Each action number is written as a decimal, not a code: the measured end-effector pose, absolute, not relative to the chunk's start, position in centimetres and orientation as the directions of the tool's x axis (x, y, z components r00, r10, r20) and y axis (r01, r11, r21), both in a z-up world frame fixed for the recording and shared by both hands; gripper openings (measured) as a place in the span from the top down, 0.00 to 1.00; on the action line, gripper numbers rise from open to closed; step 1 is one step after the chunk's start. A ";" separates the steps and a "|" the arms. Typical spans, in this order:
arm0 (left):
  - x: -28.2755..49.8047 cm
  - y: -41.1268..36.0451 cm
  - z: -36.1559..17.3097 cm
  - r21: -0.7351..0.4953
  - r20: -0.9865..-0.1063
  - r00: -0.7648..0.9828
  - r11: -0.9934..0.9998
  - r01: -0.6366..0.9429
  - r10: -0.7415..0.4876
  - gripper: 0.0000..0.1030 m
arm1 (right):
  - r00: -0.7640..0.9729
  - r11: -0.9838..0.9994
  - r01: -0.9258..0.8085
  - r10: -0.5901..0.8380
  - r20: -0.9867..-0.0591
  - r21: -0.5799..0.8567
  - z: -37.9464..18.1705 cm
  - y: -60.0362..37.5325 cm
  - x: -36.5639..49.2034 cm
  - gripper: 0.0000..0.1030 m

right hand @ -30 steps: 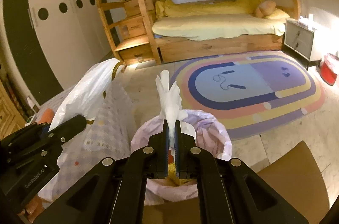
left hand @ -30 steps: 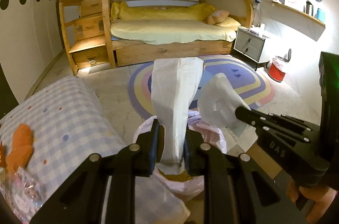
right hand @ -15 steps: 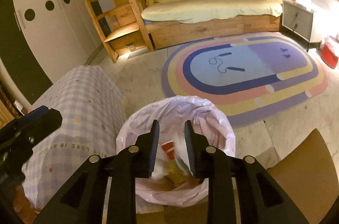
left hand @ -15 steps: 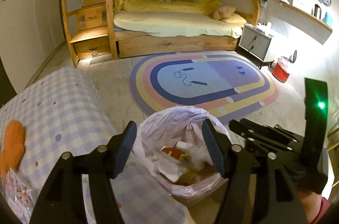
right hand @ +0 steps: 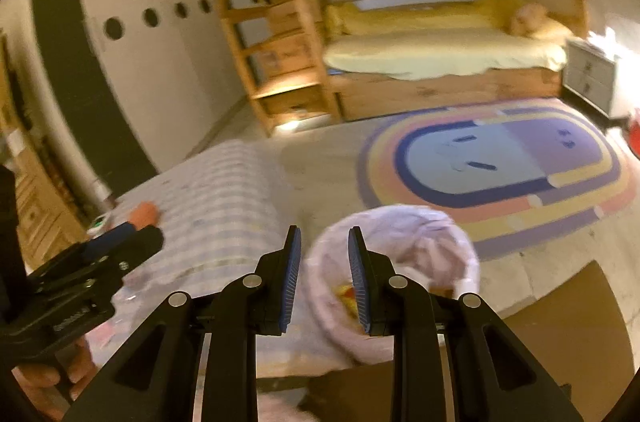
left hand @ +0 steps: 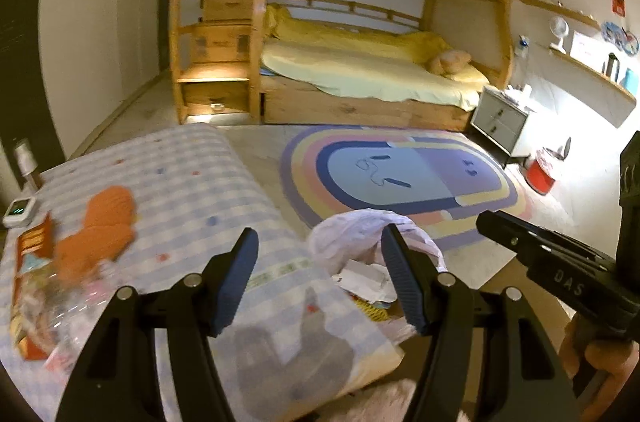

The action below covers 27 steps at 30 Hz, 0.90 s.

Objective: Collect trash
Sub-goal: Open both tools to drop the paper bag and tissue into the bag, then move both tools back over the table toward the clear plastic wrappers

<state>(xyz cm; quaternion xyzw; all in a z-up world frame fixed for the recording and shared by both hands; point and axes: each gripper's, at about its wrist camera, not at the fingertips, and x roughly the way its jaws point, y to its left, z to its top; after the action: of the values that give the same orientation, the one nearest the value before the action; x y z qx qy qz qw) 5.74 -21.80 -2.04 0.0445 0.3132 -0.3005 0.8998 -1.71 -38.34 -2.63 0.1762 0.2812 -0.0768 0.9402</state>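
Observation:
A bin lined with a pale pink bag (left hand: 360,234) stands on the floor by the checked tablecloth (left hand: 192,190); white paper and coloured trash (left hand: 364,278) lie inside. It also shows in the right wrist view (right hand: 420,246). My left gripper (left hand: 320,258) is wide open and empty, over the table's right edge, beside the bin. My right gripper (right hand: 320,254) is open and empty, above the bin's left rim. More trash lies on the table's left: an orange peel-like piece (left hand: 100,222), an orange box (left hand: 32,262) and clear wrappers (left hand: 68,306).
A small white device (left hand: 20,211) sits at the table's far left. A brown chair seat (right hand: 560,334) is at lower right. A striped oval rug (left hand: 400,178), a wooden bunk bed (left hand: 360,78), a grey nightstand (left hand: 500,122) and a red bin (left hand: 542,174) lie beyond.
Both grippers opened and dropped the white plastic into the bin. Both then swung left, toward the table; the left now looks over the tablecloth.

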 end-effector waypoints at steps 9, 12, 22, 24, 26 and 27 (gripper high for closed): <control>2.2 -11.0 -1.2 -0.054 -0.580 0.725 0.905 0.422 -0.373 0.39 | 0.835 0.971 0.029 0.107 -0.540 0.238 0.0 -27.7 -0.3 0.74; 1.5 -7.1 -1.6 -0.040 -0.577 0.756 0.935 0.353 -0.310 0.39 | 0.826 0.977 -0.025 0.140 -0.546 0.213 0.2 -24.6 0.2 0.74; 2.3 1.2 -4.3 -0.039 -0.607 0.785 0.991 0.131 -0.128 0.35 | 0.785 0.978 -0.142 0.207 -0.584 0.155 -2.1 -17.6 2.4 0.61; 2.4 1.8 -4.7 -0.029 -0.619 0.778 0.993 0.112 -0.106 0.34 | 0.768 0.976 -0.153 0.217 -0.602 0.157 -2.9 -16.8 3.2 0.59; 2.5 2.1 -4.8 -0.026 -0.627 0.773 0.994 0.107 -0.100 0.34 | 0.760 0.976 -0.154 0.216 -0.613 0.153 -3.5 -16.3 3.7 0.50; 2.5 2.2 -5.0 -0.022 -0.624 0.776 0.994 0.106 -0.097 0.33 | 0.760 0.976 -0.154 0.216 -0.613 0.153 -3.7 -16.2 3.9 0.48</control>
<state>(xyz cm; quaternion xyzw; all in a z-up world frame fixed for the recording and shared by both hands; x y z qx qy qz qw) 2.54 2.23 -5.00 0.0073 0.3305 -0.0539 0.9423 3.88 -16.22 -3.73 0.0468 0.3321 0.0989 0.9369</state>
